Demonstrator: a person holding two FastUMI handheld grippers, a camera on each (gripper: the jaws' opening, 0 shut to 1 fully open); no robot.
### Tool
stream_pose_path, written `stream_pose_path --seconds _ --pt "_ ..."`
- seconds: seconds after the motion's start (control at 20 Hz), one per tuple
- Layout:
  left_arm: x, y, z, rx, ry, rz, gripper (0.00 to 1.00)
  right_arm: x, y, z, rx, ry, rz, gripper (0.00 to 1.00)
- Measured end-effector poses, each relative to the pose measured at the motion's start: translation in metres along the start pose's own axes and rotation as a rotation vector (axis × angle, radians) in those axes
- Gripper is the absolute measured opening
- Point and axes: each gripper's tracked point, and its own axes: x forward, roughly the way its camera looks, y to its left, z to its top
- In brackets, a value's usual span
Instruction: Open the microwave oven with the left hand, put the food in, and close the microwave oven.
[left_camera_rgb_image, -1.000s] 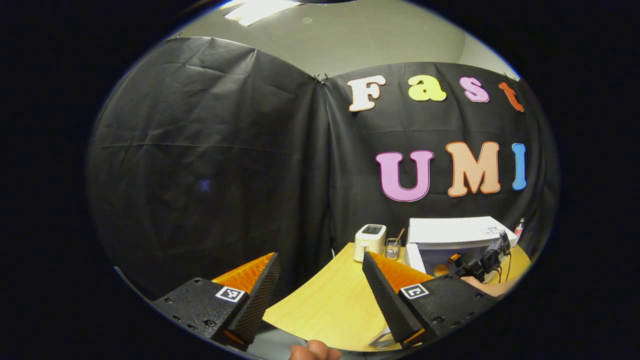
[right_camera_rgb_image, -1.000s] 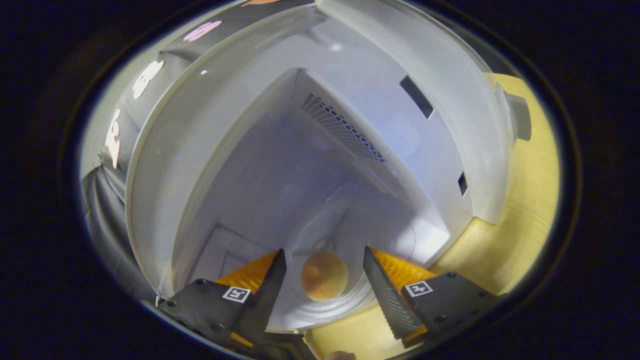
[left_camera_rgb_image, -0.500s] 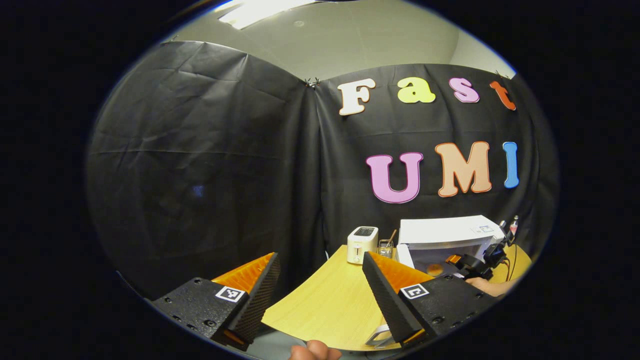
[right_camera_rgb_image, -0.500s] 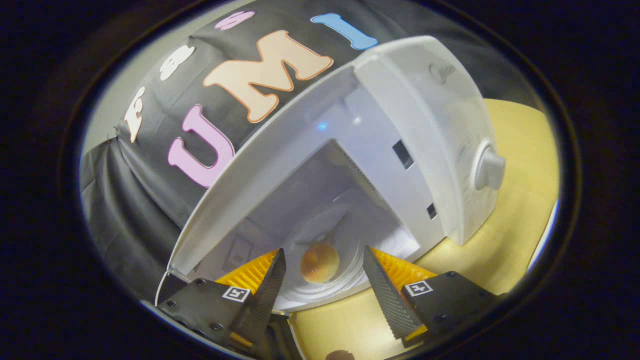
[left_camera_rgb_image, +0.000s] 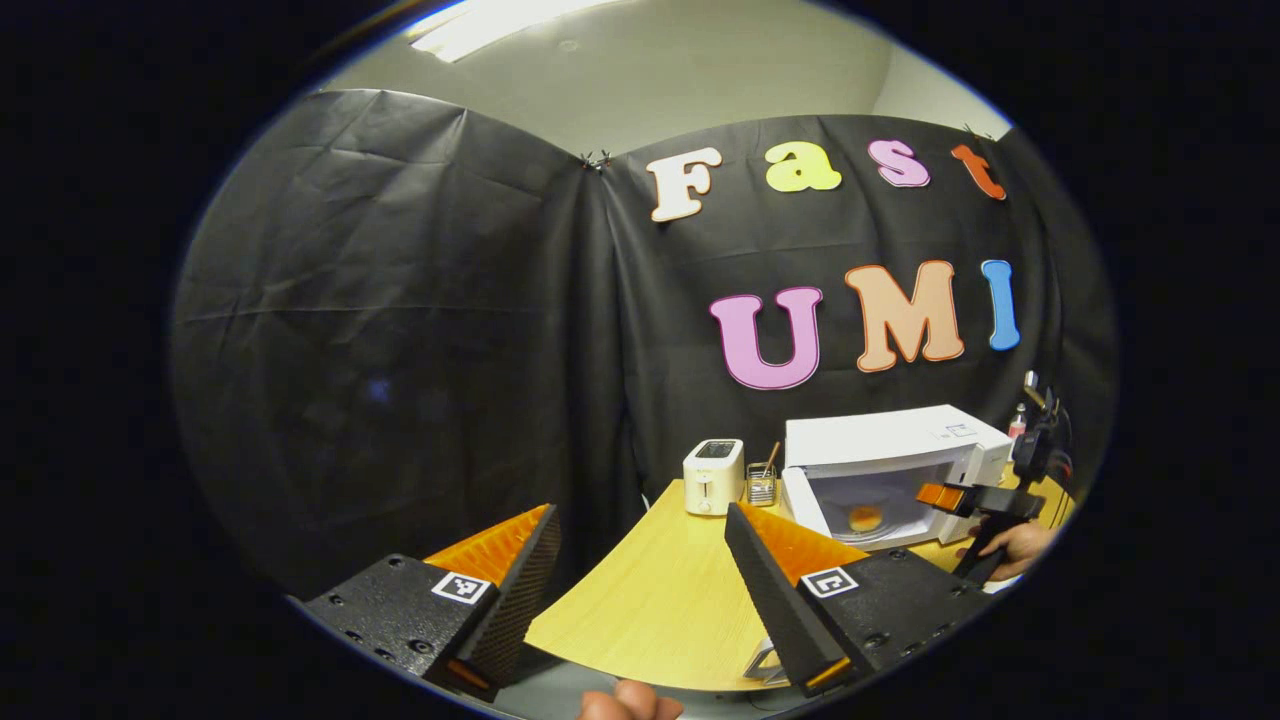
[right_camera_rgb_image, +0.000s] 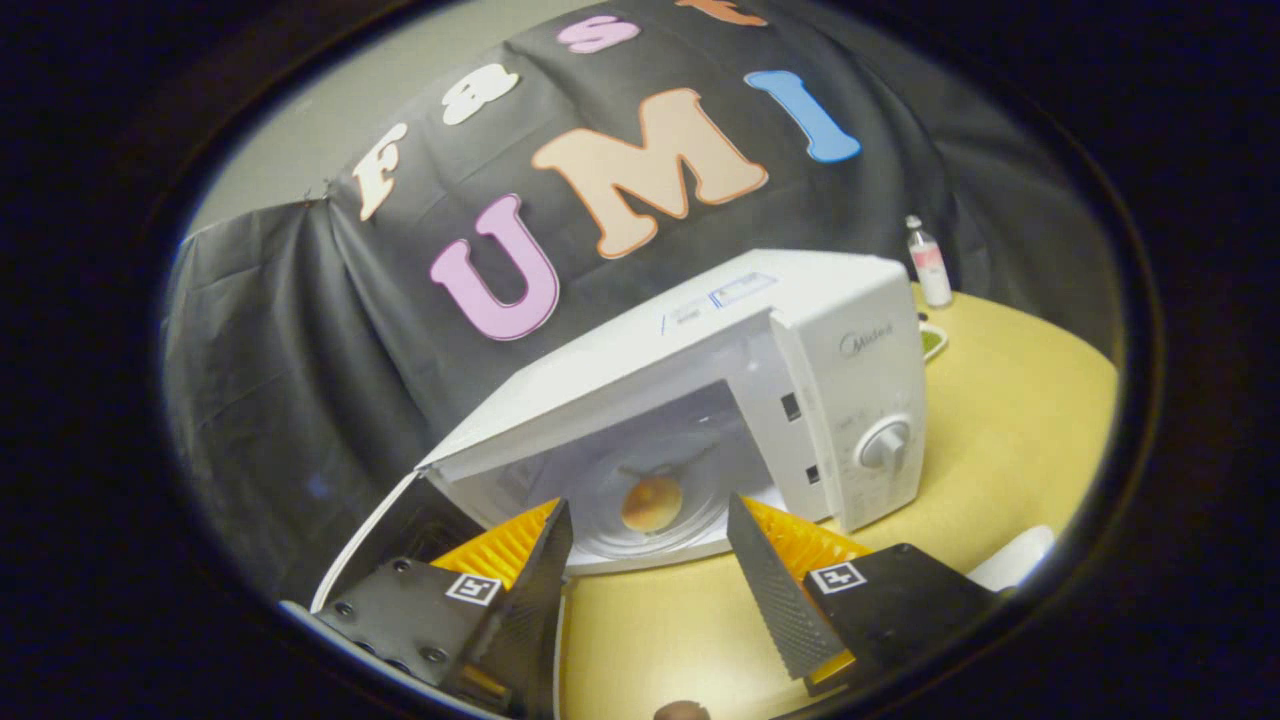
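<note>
The left tool hung with its fingers spread and nothing between them, off the table's near-left corner and well apart from the microwave oven toward the far right. The right tool, likewise spread and empty, sat just before the oven's mouth. On the turntable inside lay the food, a small round bun by the look of it. The door stood swung wide on the oven's left side, edge-on beside the right tool's left finger. By the task, closing fell to the left tool, the farther of the two, which would need to cross rightward to reach the door.
</note>
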Motion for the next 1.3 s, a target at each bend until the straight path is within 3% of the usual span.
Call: stream_pose_path --seconds 0.15,0.2,0.55,0.7,0.8,1.05,1.3 --pt "0.005 -0.004 -0.013 0.004 0.016 -0.018 1.00 -0.033 0.007 0.027 -0.066 -0.052 0.037 0.84" --pt "0.006 -0.005 -0.017 0.009 0.023 -0.021 0.97 -0.043 0.009 0.039 -0.079 -0.074 0.044 0.85" --pt "0.014 0.001 -0.046 0.011 0.088 -0.037 0.94 -0.103 0.002 0.095 -0.278 -0.193 0.012 0.84" --pt "0.025 0.016 -0.067 -0.002 0.145 0.027 0.44 -0.117 -0.007 0.110 -0.308 -0.223 -0.004 0.85" --pt "0.020 0.009 -0.090 -0.018 0.208 -0.008 0.10 -0.124 -0.011 0.121 -0.304 -0.243 -0.012 0.85" --pt "0.028 -0.005 -0.140 -0.100 0.336 -0.054 0.05 -0.144 -0.022 0.141 -0.309 -0.282 -0.038 0.85" --pt "0.026 -0.012 -0.191 -0.090 0.449 -0.065 0.06 -0.158 -0.036 0.155 -0.295 -0.306 -0.075 0.85"
